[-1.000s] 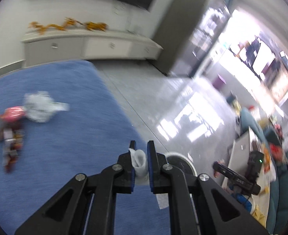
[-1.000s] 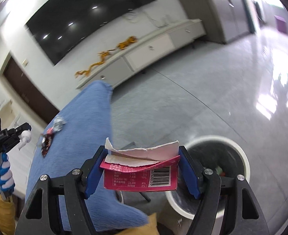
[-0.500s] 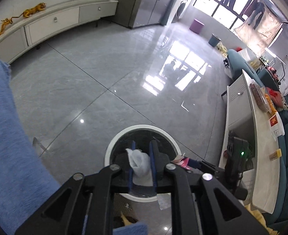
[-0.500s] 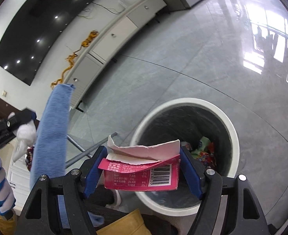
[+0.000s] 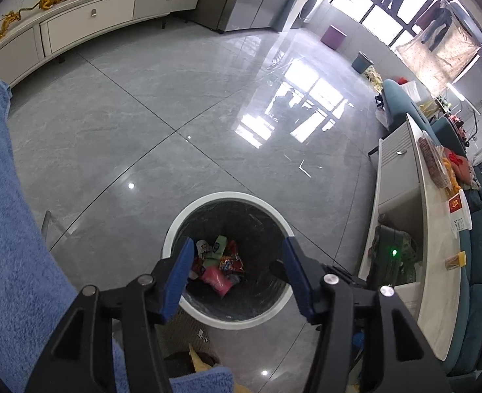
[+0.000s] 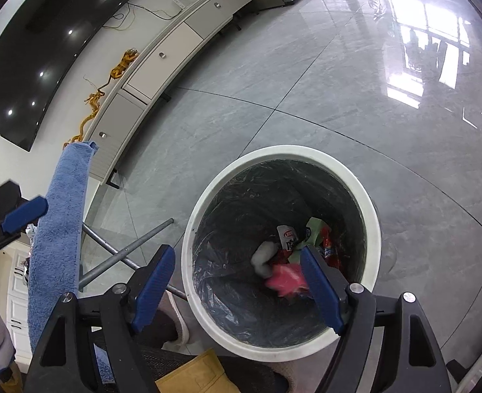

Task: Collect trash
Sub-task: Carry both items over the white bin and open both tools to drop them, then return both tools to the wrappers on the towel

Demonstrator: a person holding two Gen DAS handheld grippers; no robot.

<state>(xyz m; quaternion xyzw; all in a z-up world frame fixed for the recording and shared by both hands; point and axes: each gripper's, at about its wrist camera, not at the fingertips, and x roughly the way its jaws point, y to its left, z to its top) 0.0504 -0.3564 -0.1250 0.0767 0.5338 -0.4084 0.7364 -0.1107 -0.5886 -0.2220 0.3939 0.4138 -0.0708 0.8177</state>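
Observation:
A white-rimmed trash bin (image 5: 228, 196) with a black liner stands on the floor right below both grippers. My left gripper (image 5: 239, 275) hangs over its mouth, jaws opening, nothing between them. My right gripper (image 6: 237, 268) is also above the bin (image 6: 283, 152), jaws opening and empty. Inside the bin, a white tissue wad (image 6: 264, 258) and a blurred pink carton (image 6: 283, 278) lie among colourful wrappers. The left wrist view shows the pink carton (image 5: 214, 278) on that pile. One blue pad (image 6: 25, 214) of my left gripper shows at the left edge.
The blue towel-covered table (image 5: 8, 229) borders the bin on the left, with metal legs (image 6: 126, 249) beneath it. A white TV cabinet (image 5: 90, 16) lines the far wall. A grey side table (image 5: 401, 177) and teal sofa (image 5: 480, 294) stand on the right. Glossy grey floor surrounds the bin.
Both grippers swung from the table to above the bin and tilted down. The left let go of the white tissue, the right released the pink carton; both pieces are now inside the bin.

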